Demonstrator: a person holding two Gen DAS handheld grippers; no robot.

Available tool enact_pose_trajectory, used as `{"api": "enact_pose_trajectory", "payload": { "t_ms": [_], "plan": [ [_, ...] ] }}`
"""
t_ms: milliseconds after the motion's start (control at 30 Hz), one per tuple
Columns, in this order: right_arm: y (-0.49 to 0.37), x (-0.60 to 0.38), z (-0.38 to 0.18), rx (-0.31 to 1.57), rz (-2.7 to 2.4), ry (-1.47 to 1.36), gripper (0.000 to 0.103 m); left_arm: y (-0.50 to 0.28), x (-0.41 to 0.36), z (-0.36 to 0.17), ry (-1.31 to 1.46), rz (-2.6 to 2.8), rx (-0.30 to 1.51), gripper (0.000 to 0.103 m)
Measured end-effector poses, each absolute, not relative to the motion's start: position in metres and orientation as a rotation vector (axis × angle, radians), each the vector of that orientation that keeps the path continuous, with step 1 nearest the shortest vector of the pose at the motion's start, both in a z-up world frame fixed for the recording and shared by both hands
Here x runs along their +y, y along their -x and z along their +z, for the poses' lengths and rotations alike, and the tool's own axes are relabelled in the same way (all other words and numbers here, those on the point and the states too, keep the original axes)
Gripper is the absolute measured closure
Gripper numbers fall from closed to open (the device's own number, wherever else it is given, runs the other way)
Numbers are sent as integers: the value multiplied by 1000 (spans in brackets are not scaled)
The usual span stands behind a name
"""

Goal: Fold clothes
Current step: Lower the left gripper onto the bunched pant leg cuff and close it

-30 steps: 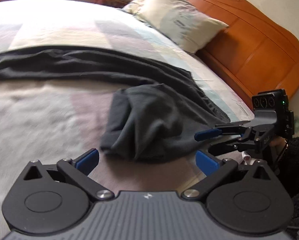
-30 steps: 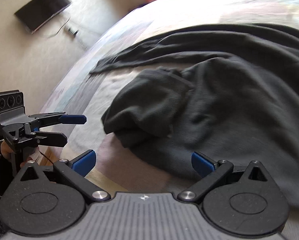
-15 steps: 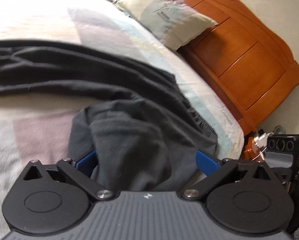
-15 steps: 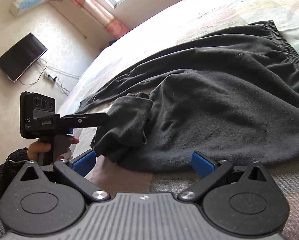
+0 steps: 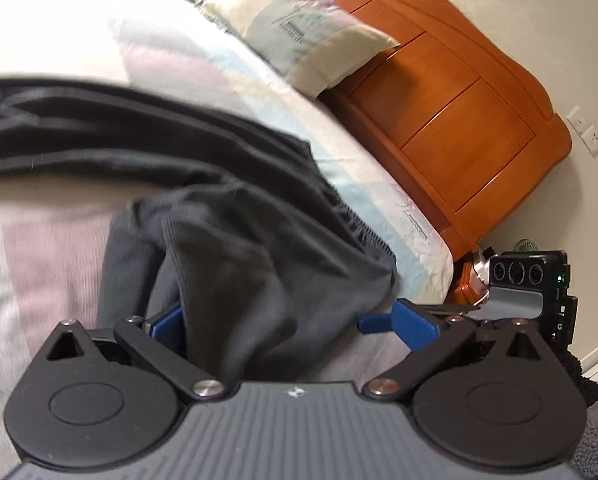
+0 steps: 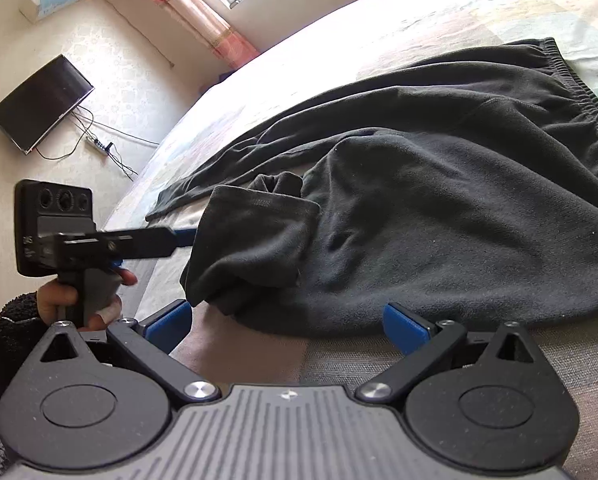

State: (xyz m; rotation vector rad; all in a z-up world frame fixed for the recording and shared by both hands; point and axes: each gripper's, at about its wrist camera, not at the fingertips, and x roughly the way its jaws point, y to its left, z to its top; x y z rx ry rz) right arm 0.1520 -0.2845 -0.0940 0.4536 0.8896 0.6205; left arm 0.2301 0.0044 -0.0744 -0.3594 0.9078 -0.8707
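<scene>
Writing is scarcely legible: in left wrist view, carved letters on the orange wooden headboard [image 5: 459, 92] can't be read, and faint print on the pillow [image 5: 295, 28] is too blurred. Dark grey trousers [image 5: 235, 240] are spread on the bed [image 5: 59, 60], w/ one leg stretched away to the left and the elastic waistband twd the headboard side. Left claw [image 5: 287, 320] is held wide, w/ a bunched fold of the fabric lying betw. its blue pads [image 5: 413, 322]; no grip is seen. Right claw [image 5: 373, 322] is seen side-on near the bed edge; its opening can't be told here.

In right wrist view, "DAS" is printed on the left claw's body [image 6: 29, 240]. Trousers [image 6: 439, 208] look fleecy, rumpled, long axis running from waistband at right to leg end at left. Left claw [image 6: 187, 236] touches the folded-back cuff. Right claw [image 6: 287, 322] is spread wide, empty, just before the near hem.
</scene>
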Motion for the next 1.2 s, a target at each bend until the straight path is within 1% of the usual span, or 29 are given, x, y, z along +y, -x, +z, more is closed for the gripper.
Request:
{"api": "enact_pose_trajectory", "payload": {
  "t_ms": [133, 267, 467, 567, 600, 700, 767, 833, 900, 1000, 1067, 1100, 1200],
  "plan": [
    [-151, -286, -96, 896, 609, -460, 0, -226, 6, -78, 372, -889, 900, 2],
    [-152, -284, -99, 906, 604, -465, 0, -241, 3, -95, 364, -845, 943, 3],
    [-151, -283, -108, 938, 576, -466, 0, -266, 26, -121, 602, -841, 941, 5],
    [-151, -285, -113, 951, 556, -473, 0, -265, 31, -121, 605, -813, 959, 19],
    [-151, -285, -113, 951, 552, -477, 0, -264, 33, -119, 617, -794, 968, 26],
    [-151, -287, -113, 949, 549, -480, 0, -260, 40, -118, 676, -816, 972, 26],
    [-151, -287, -115, 949, 549, -485, 0, -264, 41, -126, 656, -805, 993, 28],
    [-152, -288, -116, 949, 546, -491, 0, -270, 44, -132, 656, -819, 989, 33],
    [-153, -288, -116, 946, 546, -490, 0, -274, 46, -132, 659, -808, 1010, 42],
    [-152, -289, -117, 942, 546, -492, 0, -276, 46, -130, 651, -811, 1028, 42],
    [-152, -290, -118, 940, 543, -506, 0, -280, 49, -134, 687, -829, 1036, 37],
    [-152, -290, -118, 939, 542, -508, 0, -282, 51, -136, 714, -841, 1040, 33],
    [-152, -290, -118, 938, 543, -505, 0, -287, 50, -139, 738, -845, 1058, 31]
  ]
}}
